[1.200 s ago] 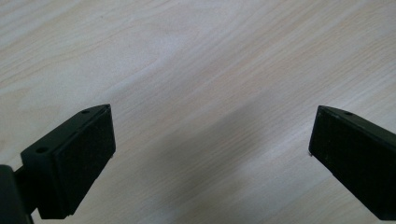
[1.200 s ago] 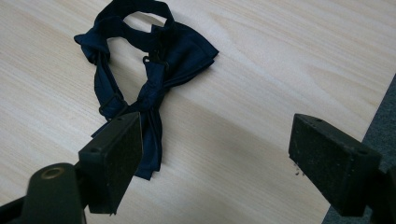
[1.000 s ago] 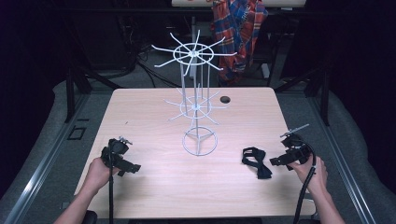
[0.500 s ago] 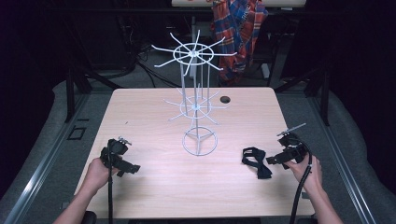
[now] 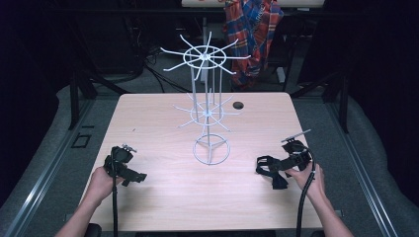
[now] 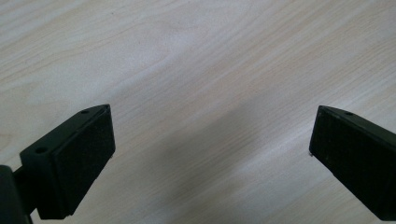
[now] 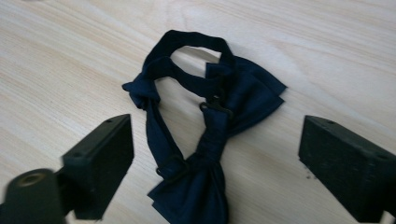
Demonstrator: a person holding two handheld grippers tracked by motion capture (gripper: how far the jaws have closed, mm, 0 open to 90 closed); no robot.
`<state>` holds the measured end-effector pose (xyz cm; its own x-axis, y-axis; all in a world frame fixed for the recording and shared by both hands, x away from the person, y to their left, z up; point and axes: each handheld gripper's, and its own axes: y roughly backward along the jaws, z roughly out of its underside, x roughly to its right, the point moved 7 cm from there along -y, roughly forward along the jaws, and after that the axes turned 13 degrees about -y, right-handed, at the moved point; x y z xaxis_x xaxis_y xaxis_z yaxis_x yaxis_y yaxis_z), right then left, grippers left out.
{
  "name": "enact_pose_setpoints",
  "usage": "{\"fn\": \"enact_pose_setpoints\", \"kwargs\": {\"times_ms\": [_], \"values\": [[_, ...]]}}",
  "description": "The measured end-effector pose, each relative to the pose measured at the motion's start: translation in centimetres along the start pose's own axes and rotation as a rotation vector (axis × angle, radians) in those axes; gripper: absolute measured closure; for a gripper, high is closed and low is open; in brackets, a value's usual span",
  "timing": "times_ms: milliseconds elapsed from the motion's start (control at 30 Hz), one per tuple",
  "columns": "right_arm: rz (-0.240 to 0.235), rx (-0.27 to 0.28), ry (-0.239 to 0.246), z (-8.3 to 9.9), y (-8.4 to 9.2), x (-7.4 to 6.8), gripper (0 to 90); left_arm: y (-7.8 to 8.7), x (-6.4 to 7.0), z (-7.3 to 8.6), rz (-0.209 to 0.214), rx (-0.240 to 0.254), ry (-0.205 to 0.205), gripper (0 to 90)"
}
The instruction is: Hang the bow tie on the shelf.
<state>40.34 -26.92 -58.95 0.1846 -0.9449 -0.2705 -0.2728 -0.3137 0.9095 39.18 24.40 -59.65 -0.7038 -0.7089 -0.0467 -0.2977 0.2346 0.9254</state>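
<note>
1. A pale wooden table (image 5: 163, 197) stood in a dark room, with grey floor around it and a plaid cloth (image 5: 253, 29) hanging at the far side.
2. A white wire rack (image 5: 207, 113) stood upright near the middle of the table, on a ring base, with spokes fanning out at two levels.
3. A small dark round spot (image 5: 238, 105) lay on the tabletop at the far right, just beyond the rack; what it was could not be told.
4. The left gripper (image 5: 136, 176) was held low at the near left of the table, well apart from the rack. In the left gripper view its jaws stood wide apart with bare wood between them and nothing in their hold.
5. The right gripper (image 5: 282, 167) was held at the near right, pointing left toward a dark navy bow tie (image 5: 269, 170).
6. In the right gripper view the bow tie (image 7: 205, 135) lay flat on the wood, its strap looped at the far end and its bow toward the near end, between the two jaws.
7. Those jaws stood wide apart on either side of the tie, not touching it and holding nothing.
</note>
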Motion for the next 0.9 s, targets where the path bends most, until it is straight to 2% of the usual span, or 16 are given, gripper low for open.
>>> {"fn": "enact_pose_setpoints", "kwargs": {"times_ms": [100,133,167,200,233,267,367,400,567,633,700,767,800,833,900], "values": [[0.001,-0.014,0.006,0.0,-0.5,-0.4,14.0,0.0,0.1,-0.1,-0.002,0.001,-0.003,0.2],[0.024,-0.052,0.021,0.1,-0.9,-0.6,15.0,0.0,0.1,-0.1,0.003,0.001,-0.009,0.3],[0.024,-0.052,0.021,0.1,-0.9,-0.6,15.0,0.0,0.1,-0.1,0.003,0.001,-0.009,0.3],[0.031,-0.054,0.018,0.2,-1.1,-0.8,17.4,0.0,0.1,-0.1,0.003,0.002,-0.01,0.3],[0.046,-0.068,0.03,0.4,-1.3,-0.9,25.2,0.0,0.1,-0.1,0.002,0.003,-0.007,0.3],[0.046,-0.061,0.034,0.4,-1.5,-1.0,29.1,0.0,0.1,-0.1,0.001,0.003,-0.006,0.3],[0.068,-0.085,0.051,0.6,-1.7,-1.1,33.8,0.1,0.1,-0.1,0.002,0.002,-0.005,0.4],[0.066,-0.096,0.079,0.7,-2.0,-1.1,37.7,0.1,0.2,-0.1,0.004,0.003,-0.005,0.4],[0.093,-0.094,0.082,0.9,-2.2,-1.1,45.5,0.0,0.1,-0.1,0.003,0.002,-0.005,0.5],[0.1,-0.104,0.092,0.9,-2.2,-1.0,47.3,0.1,0.1,-0.1,0.002,0.0,-0.005,0.5],[0.129,-0.102,0.114,0.9,-2.3,-0.8,51.3,0.1,0.1,-0.1,0.003,0.0,-0.005,0.6],[0.136,-0.106,0.114,0.9,-2.3,-0.8,53.0,0.1,0.1,-0.1,0.002,0.0,-0.006,0.6],[0.144,-0.097,0.136,0.8,-2.3,-0.8,60.4,0.0,0.2,-0.1,0.006,0.0,-0.006,0.6],[0.144,-0.097,0.136,0.8,-2.3,-0.8,60.4,0.0,0.2,-0.1,0.006,0.0,-0.006,0.6],[0.158,-0.12,0.169,1.0,-2.3,-0.9,69.3,0.0,0.2,-0.1,0.008,0.0,-0.006,0.6]]}}
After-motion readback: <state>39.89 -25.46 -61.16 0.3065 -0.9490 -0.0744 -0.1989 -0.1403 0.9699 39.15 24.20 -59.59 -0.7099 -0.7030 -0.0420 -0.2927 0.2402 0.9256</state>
